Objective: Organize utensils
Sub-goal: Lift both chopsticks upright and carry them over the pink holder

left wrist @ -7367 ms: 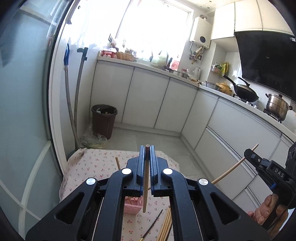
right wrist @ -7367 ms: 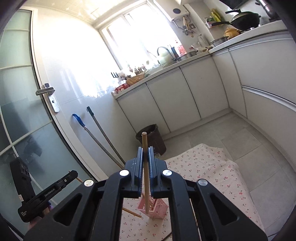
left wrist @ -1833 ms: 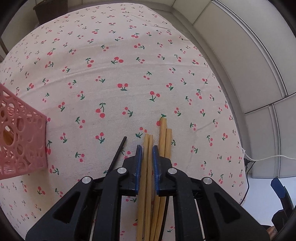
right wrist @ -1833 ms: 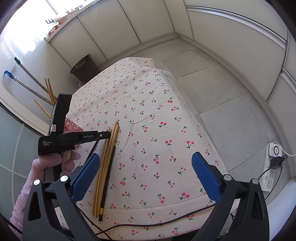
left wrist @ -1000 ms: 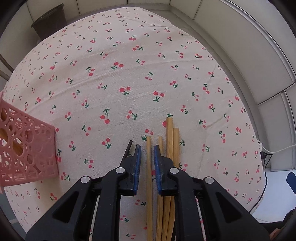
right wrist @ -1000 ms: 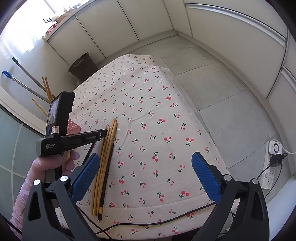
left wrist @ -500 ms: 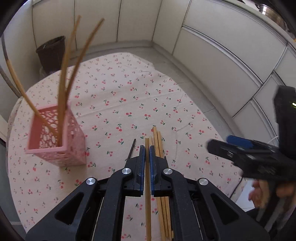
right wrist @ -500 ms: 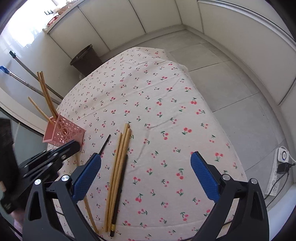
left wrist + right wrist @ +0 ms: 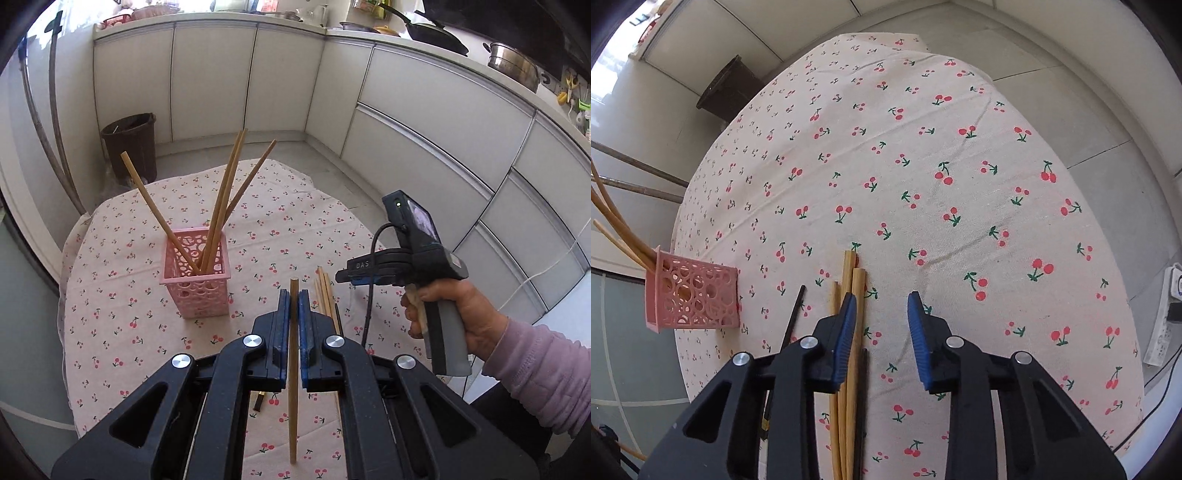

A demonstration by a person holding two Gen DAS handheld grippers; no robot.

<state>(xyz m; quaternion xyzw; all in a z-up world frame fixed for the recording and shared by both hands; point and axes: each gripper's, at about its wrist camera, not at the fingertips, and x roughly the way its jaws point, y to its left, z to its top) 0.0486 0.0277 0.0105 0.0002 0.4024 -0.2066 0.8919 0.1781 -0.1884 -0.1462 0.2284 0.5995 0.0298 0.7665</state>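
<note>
Lifted clear of the cloth, left gripper (image 9: 294, 291) clamped one chopstick (image 9: 293, 387) near pink basket (image 9: 197, 291). Right gripper (image 9: 881, 306) had just been closing, nothing gripped, over remaining chopsticks (image 9: 849, 280); basket drop likely next.

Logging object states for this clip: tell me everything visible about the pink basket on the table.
The pink basket is a small square holder, seemingly plastic, its walls pierced with round holes of mixed sizes under a solid rim. It stands upright on the cherry-print tablecloth, apart from the loose chopsticks lying on the cloth. Four wooden chopsticks stand in it, fanned outward against the rim. Neither gripper touches it.
</note>
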